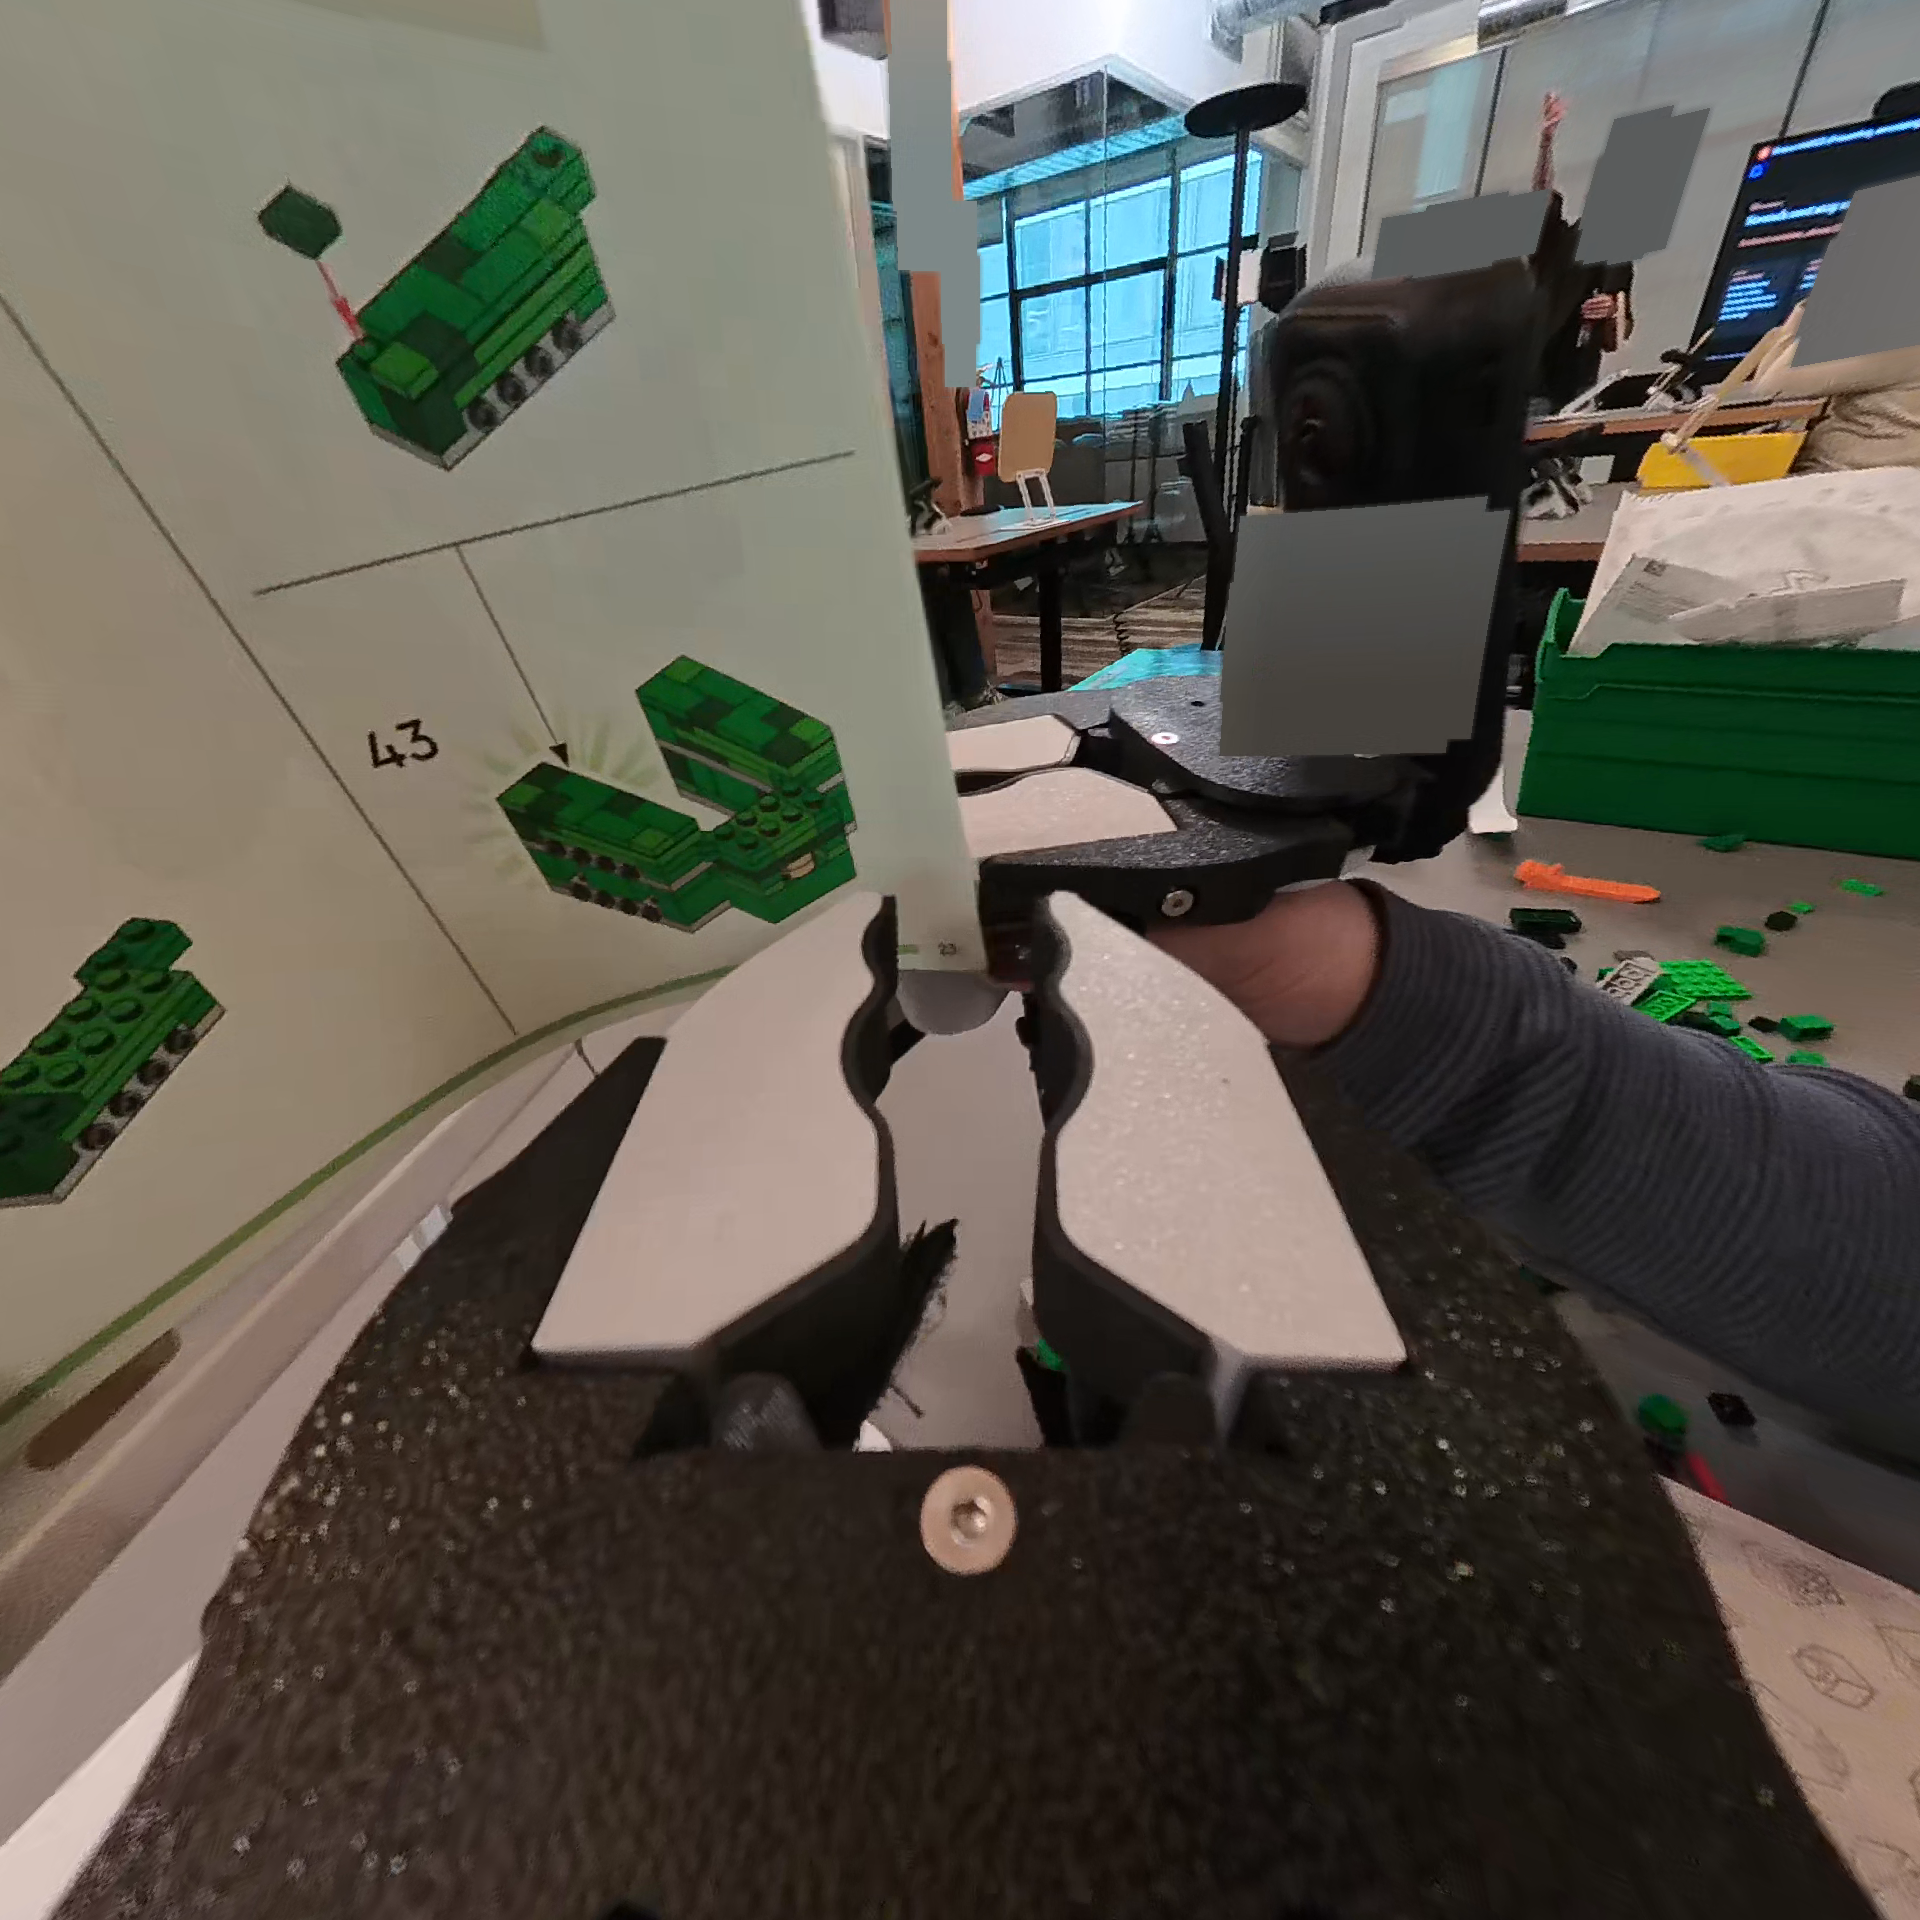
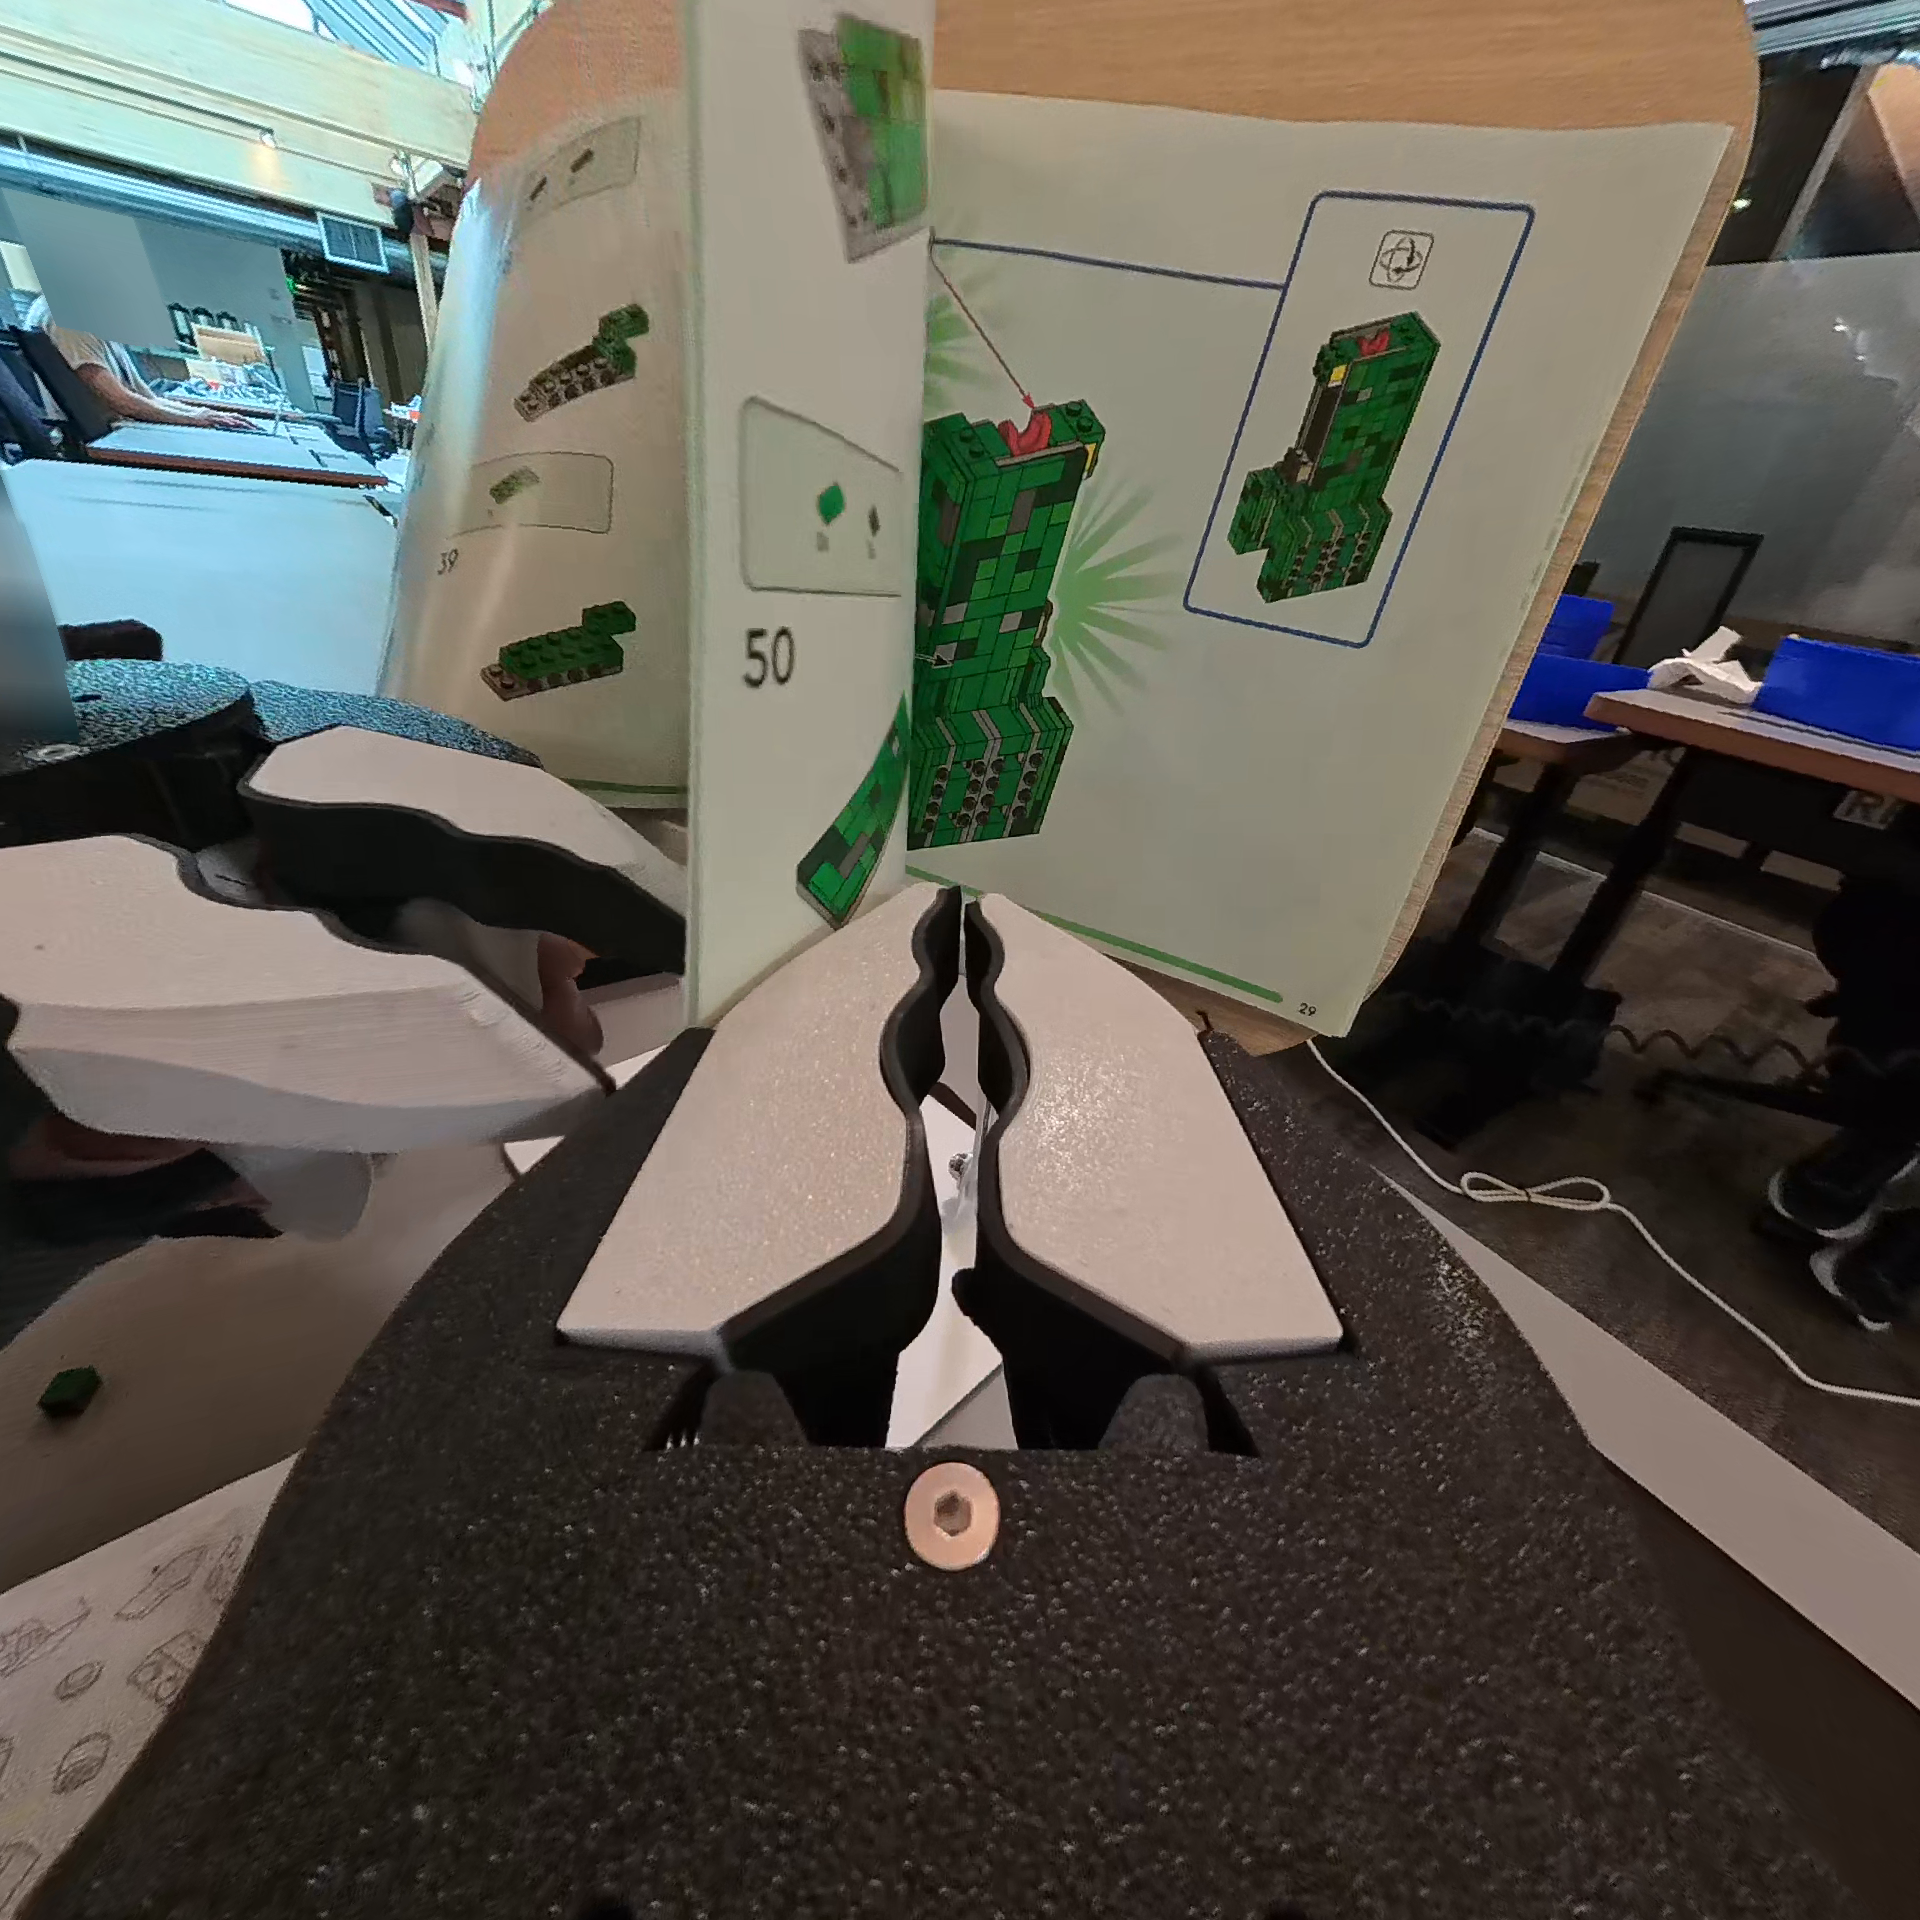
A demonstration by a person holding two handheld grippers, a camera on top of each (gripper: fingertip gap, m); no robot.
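The left gripper, black foam-textured with pale grey finger plates, is reaching its tips around the lower corner of a raised leaf of a pale green paper instruction booklet printed with drawings of green brick builds. Its fingers are standing a little apart, with the corner sitting between them and no firm pinch showing. The right gripper, of the same make, is pointing at the booklet's lower edge near the fold. Its fingers are drawn almost together, leaving only a thin slit, and whether any paper is caught in that slit cannot be told. The booklet is standing open and leaning on a light wooden board with rounded corners. One leaf is standing upright on edge between the fanned pages on one side and the flat page on the other. A hand in a grey ribbed sleeve is holding the right gripper from below. Behind it, loose green building bricks and a flat orange plastic tool are lying scattered on the grey table, beside a green plastic crate.
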